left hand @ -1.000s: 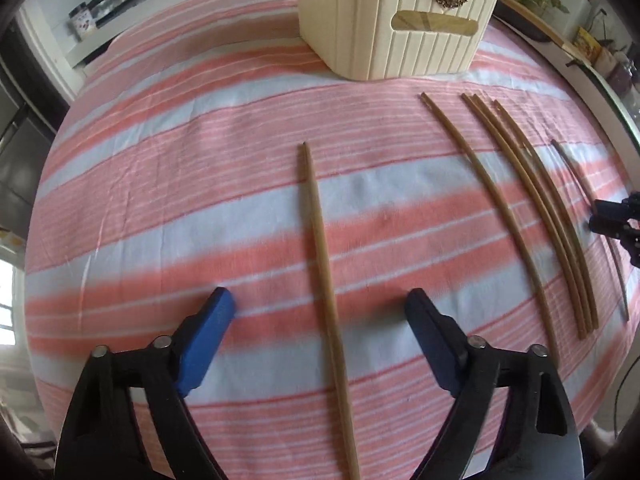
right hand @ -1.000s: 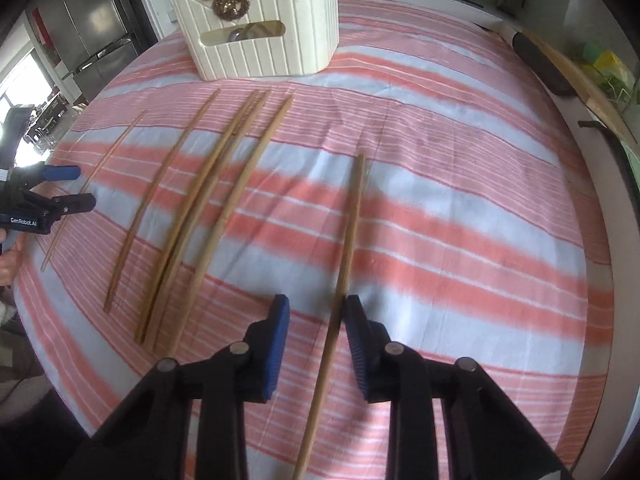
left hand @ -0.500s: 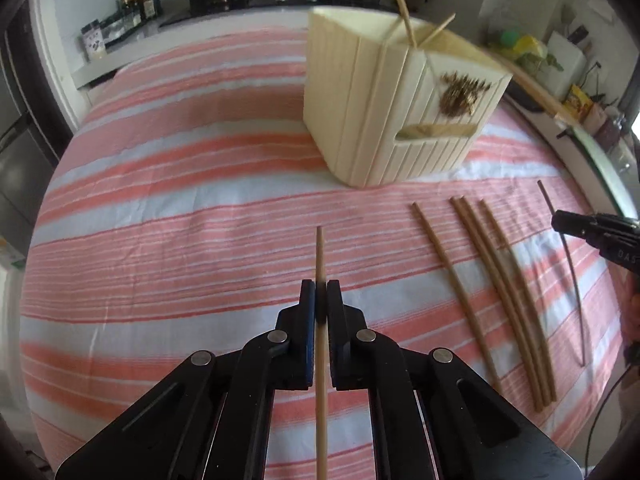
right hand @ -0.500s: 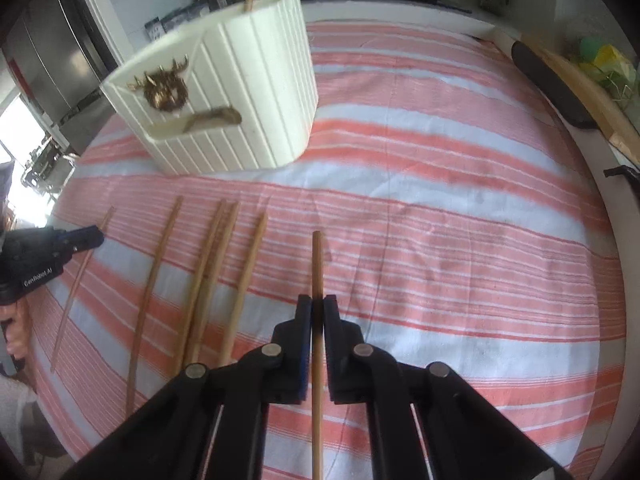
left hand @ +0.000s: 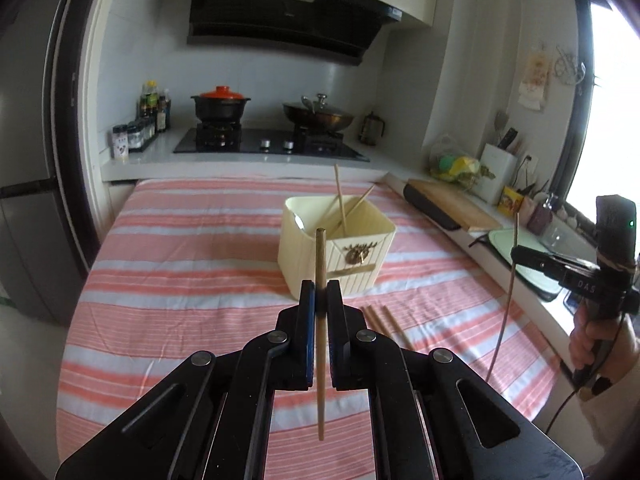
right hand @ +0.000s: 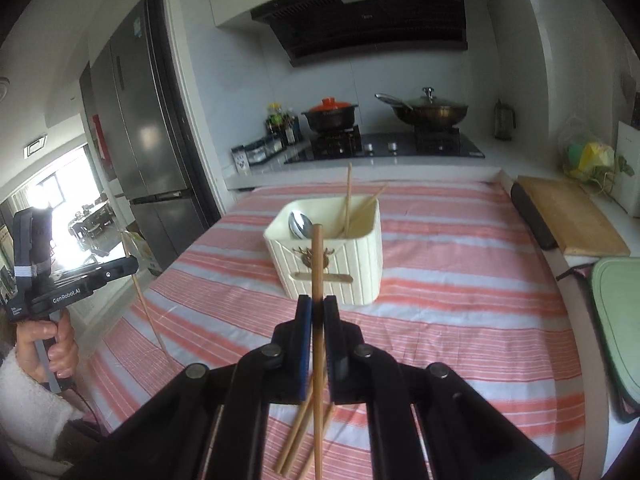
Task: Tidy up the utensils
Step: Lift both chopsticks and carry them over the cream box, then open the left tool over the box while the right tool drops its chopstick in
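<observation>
path: striped cloth (left hand: 200,264) bare toward bin (left hand: 304,248) | obstacles: chopsticks (right hand: 348,200) and spoon (right hand: 300,224) inside bin

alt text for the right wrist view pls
The right gripper is shut on a chopstick held upright in front of a cream holder on a striped tablecloth. More chopsticks lie below; a stove is behind.

My table's striped cloth (left hand: 192,264) carries the cream utensil box (left hand: 340,256) and loose chopsticks (left hand: 386,322).

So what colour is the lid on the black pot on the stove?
Orange-red lid, clearest in the left wrist view.
</observation>
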